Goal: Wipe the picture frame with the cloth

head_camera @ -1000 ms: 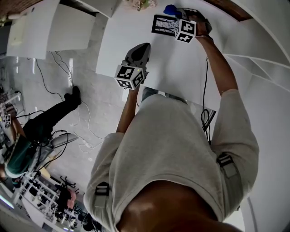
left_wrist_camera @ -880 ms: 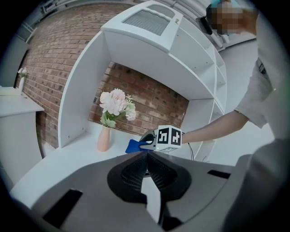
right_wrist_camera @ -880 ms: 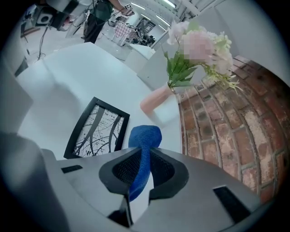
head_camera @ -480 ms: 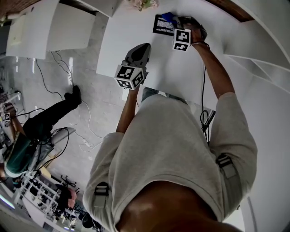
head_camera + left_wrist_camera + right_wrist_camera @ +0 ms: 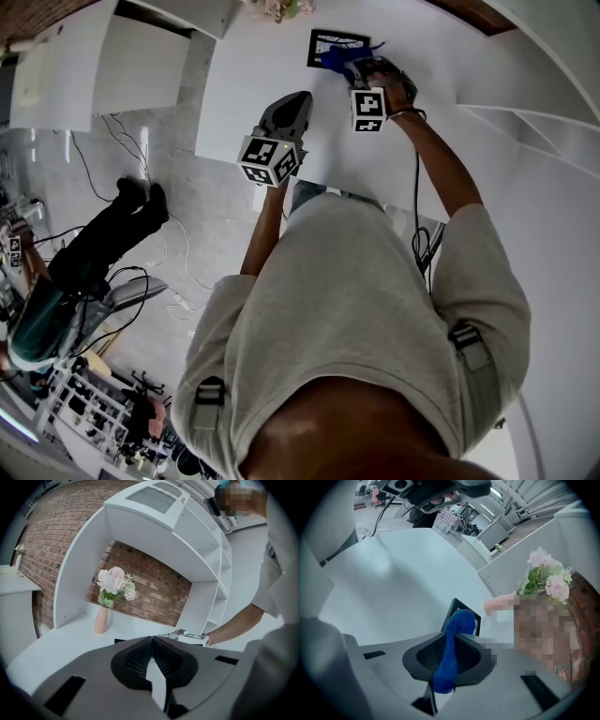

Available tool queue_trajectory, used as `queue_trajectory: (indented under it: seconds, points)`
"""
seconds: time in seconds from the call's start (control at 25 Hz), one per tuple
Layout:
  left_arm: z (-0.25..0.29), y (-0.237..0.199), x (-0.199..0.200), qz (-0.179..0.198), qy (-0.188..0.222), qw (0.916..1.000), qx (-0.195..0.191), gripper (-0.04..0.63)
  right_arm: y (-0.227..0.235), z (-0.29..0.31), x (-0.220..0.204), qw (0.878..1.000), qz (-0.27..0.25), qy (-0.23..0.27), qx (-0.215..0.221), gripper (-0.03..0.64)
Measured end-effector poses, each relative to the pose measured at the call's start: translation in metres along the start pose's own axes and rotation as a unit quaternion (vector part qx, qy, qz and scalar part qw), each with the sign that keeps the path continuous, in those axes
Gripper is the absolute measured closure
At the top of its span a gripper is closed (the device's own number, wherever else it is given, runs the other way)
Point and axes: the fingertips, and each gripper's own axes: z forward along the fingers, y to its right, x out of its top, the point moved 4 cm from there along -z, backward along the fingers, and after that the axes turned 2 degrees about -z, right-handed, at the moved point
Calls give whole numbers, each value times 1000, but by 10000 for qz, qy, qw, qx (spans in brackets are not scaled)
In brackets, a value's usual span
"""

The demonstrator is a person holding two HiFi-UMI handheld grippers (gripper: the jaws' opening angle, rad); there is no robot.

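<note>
The head view looked steeply down from above the person's shoulders (image 5: 356, 272) onto the white counter (image 5: 262, 103). The left gripper (image 5: 152, 640) view rode low over that counter, facing the brick wall (image 5: 154, 573). The right gripper (image 5: 449, 644) view sat close above the picture frame (image 5: 456, 607), facing the open room. All three shared the flowers (image 5: 115, 584)

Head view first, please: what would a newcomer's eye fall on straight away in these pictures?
The bright blue cloth, clamped in the right gripper, over the black picture frame at the far side of the white table. Next, pink flowers in a vase before the brick wall. The left gripper is shut, empty.
</note>
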Motion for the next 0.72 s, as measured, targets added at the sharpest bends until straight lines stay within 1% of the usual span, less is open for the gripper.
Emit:
queue_trajectory:
  seconds: [0.24,0.4,0.48,0.56,0.72]
  points:
    - [-3,4,2,11,48,10000,-22,578,-23,-18,13,9999,-60,133,81,555]
    - [-5,5,1,-1,73,10000,-5,578,-30,-28,19,9997,-54,236,76,555]
    - [-6,4,1,-7,91,10000,8,578,-33,-29,18,9997,-110,208,45,555]
    - [-7,3,0,-13,108,9999,19,578,-27,-32,18,9997,-87,221,-45,555]
    - [-12,-1,3,-20,152,9999,48,578,4,-37,21,9991,-2,259,-341,555]
